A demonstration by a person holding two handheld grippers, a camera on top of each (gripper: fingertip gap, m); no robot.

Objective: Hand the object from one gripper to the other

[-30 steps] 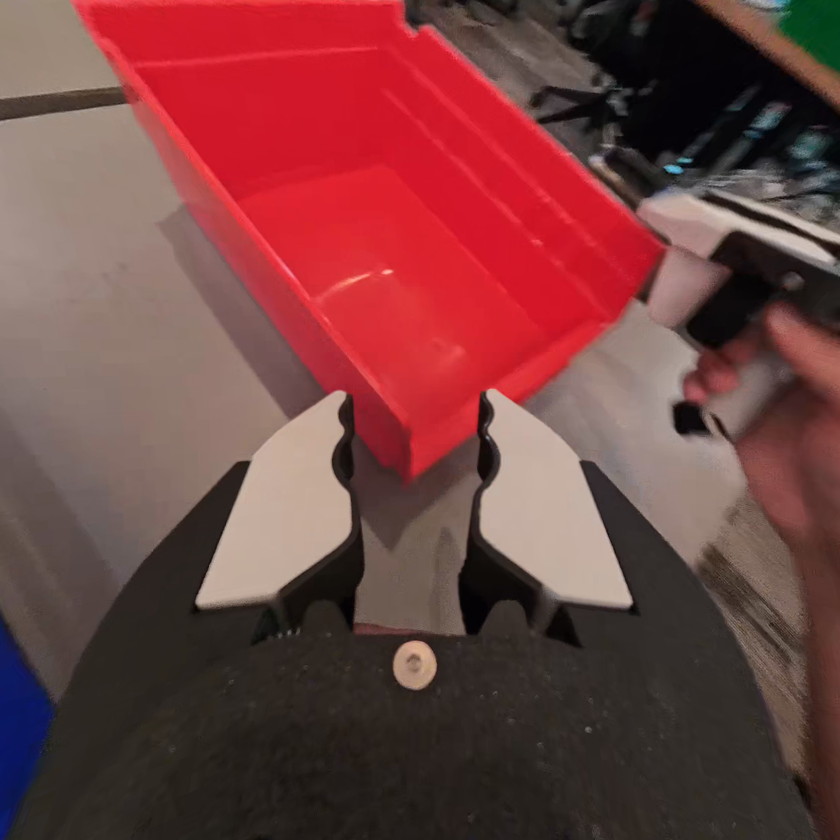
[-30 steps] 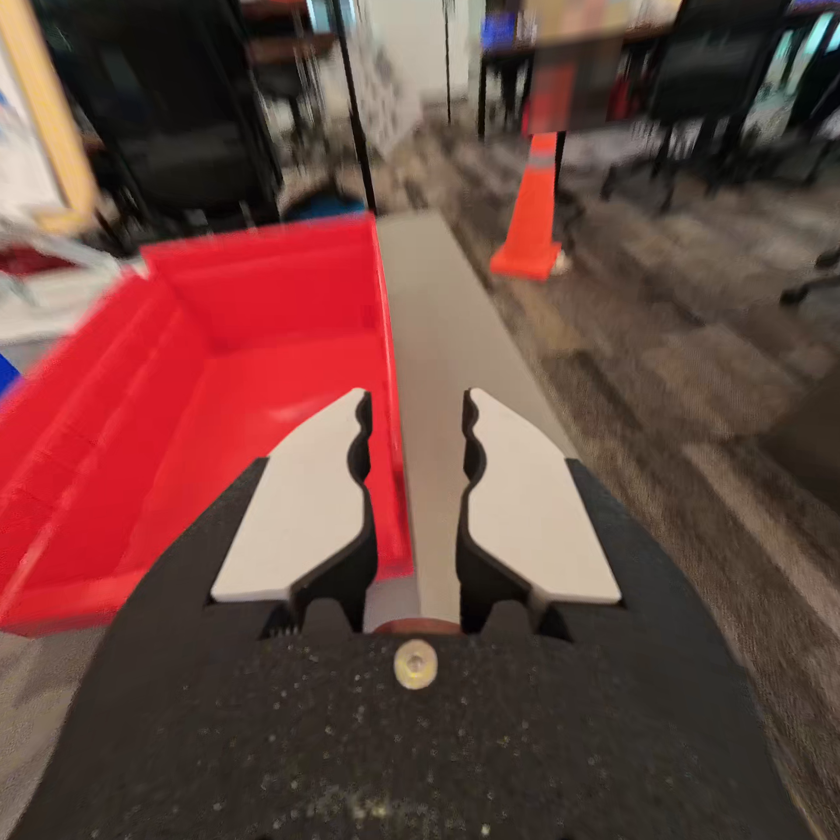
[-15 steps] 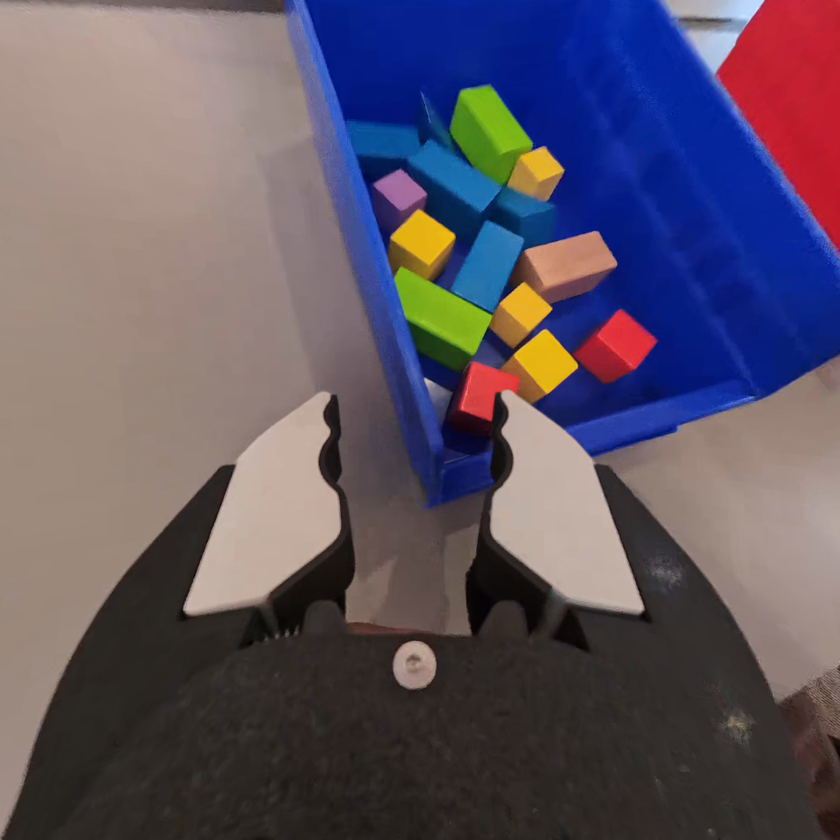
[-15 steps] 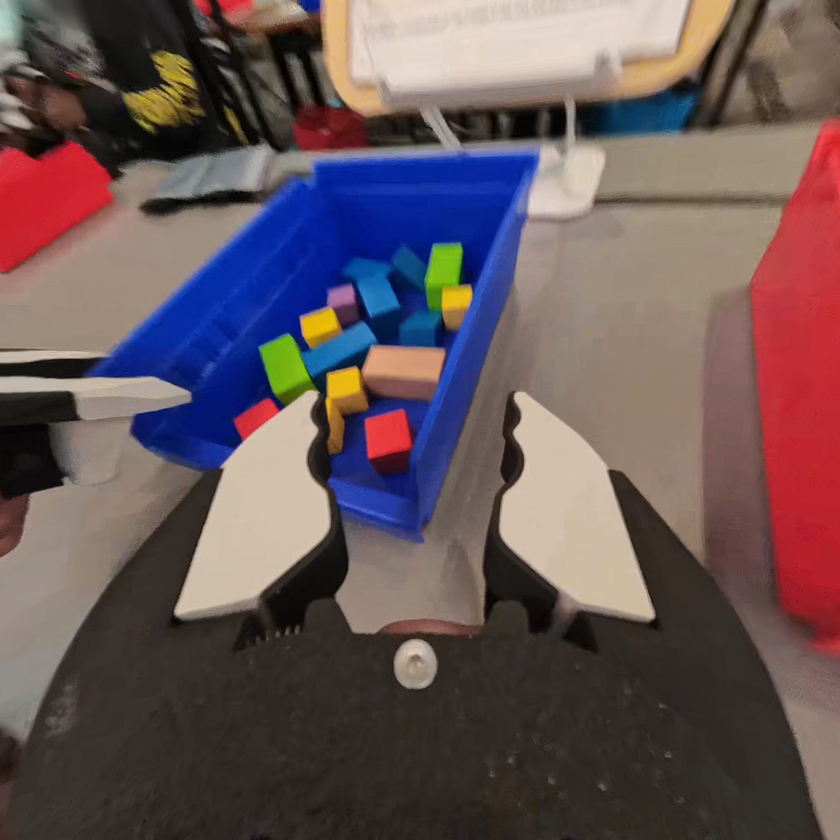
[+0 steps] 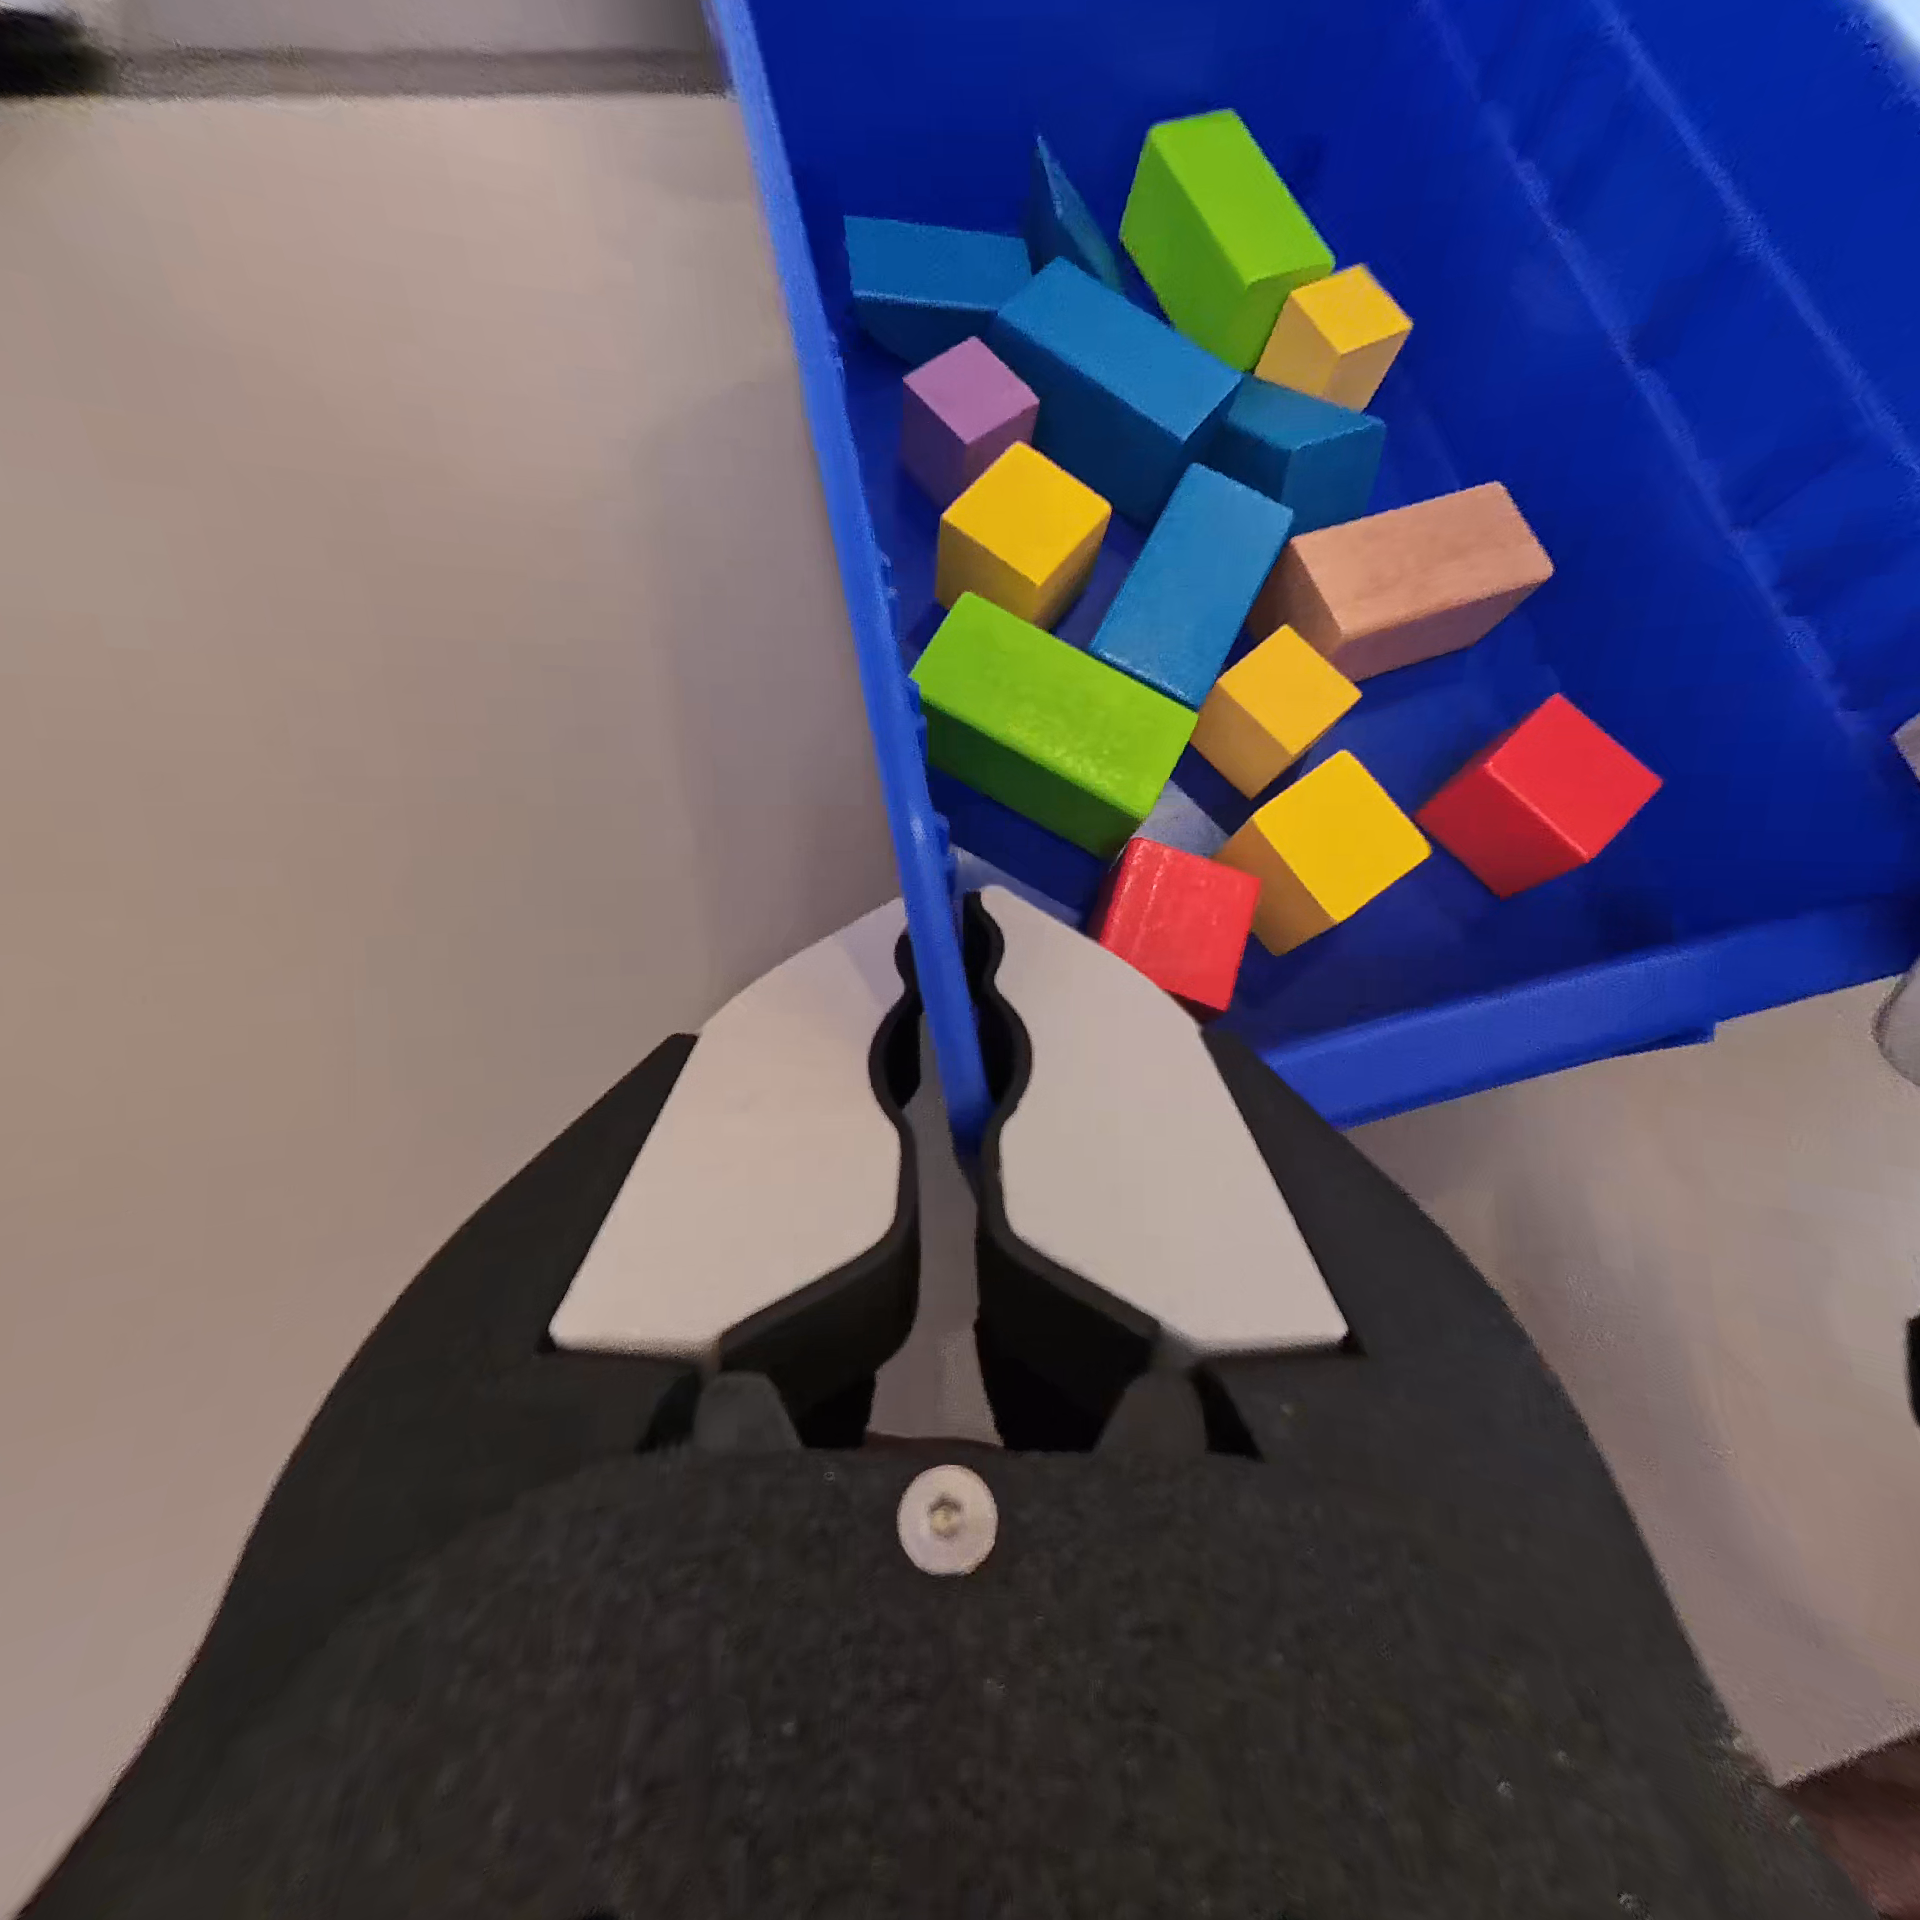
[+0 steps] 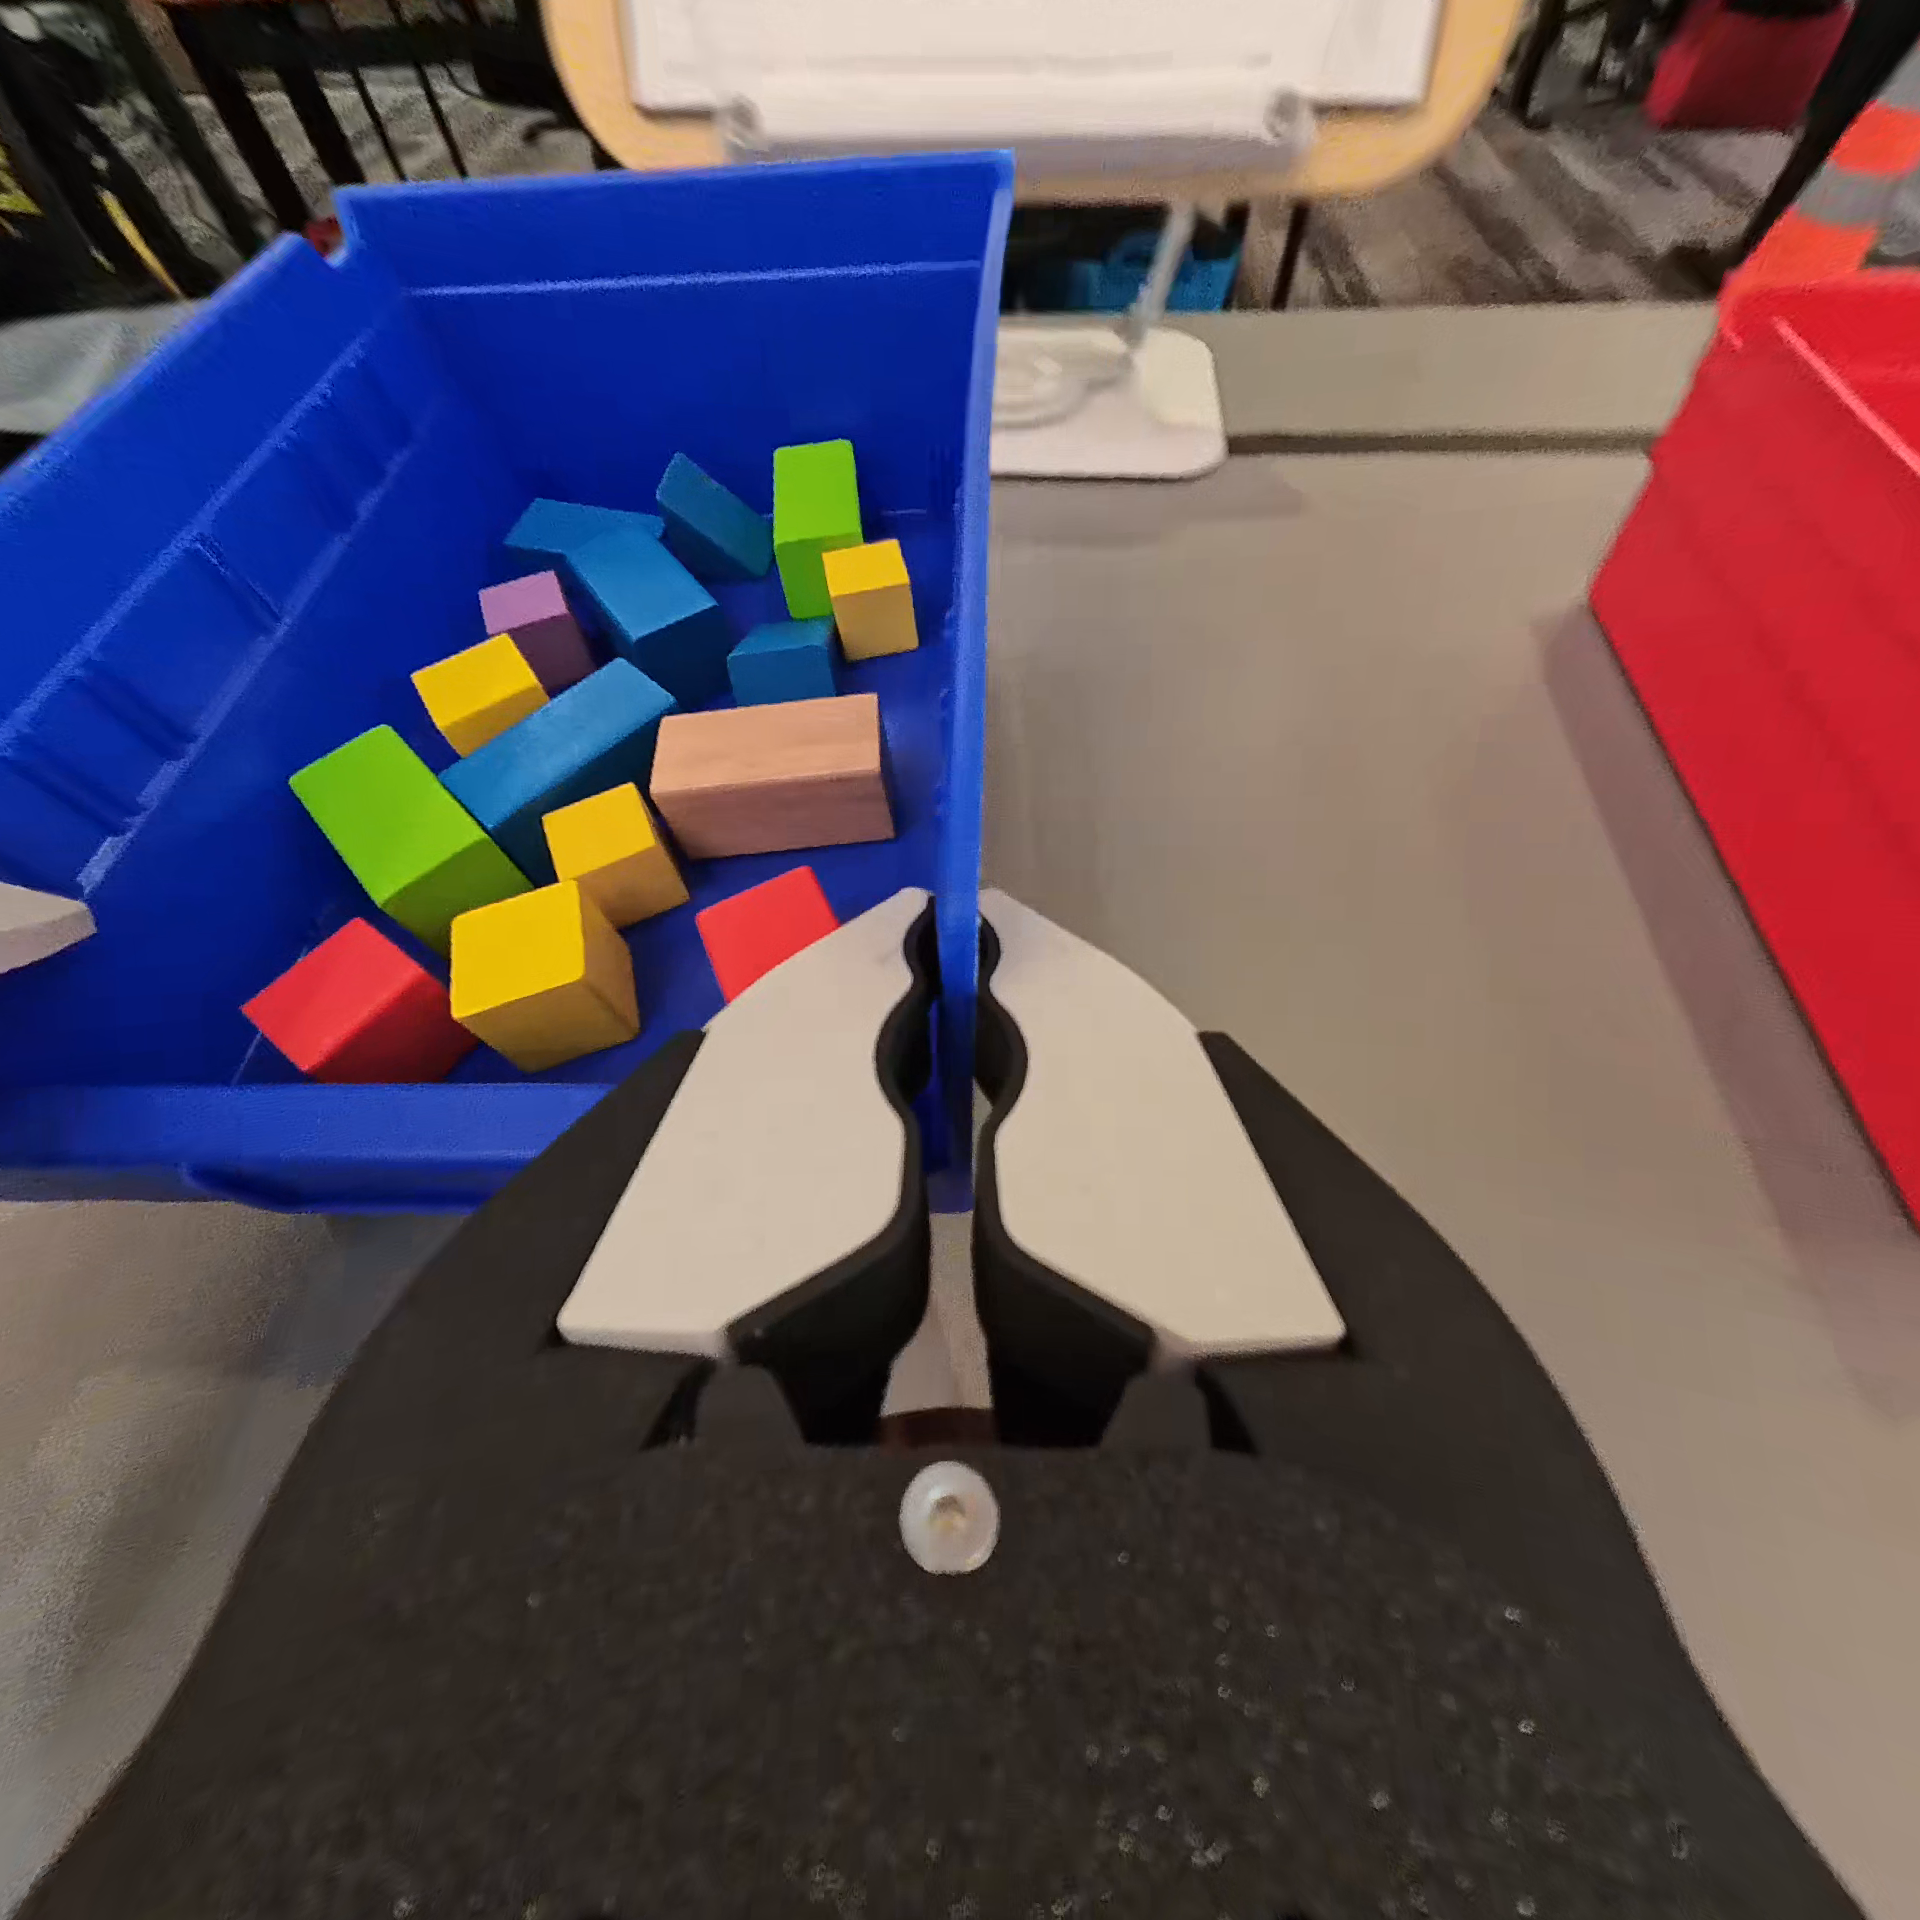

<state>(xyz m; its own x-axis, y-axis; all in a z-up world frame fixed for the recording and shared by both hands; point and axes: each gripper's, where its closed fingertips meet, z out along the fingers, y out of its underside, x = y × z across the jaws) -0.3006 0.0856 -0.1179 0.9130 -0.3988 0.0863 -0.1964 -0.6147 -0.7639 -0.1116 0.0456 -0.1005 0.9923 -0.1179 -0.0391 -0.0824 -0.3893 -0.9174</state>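
Blue bin [image 5: 1558,260] of blocks sits on the bench, each side wall pinched by closed jaws of left gripper [image 5: 940,925] and right gripper [image 6: 954,909]; next, I judge, one must release.

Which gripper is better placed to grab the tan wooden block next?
Right. The right gripper clamps the wall of the blue plastic bin right beside the tan wooden block; the left gripper clamps the opposite wall, farther off.

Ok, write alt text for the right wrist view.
The right gripper is shut on the right side wall of a blue bin holding coloured wooden blocks on a grey table. A red bin stands to the right, and a white stand base sits behind.
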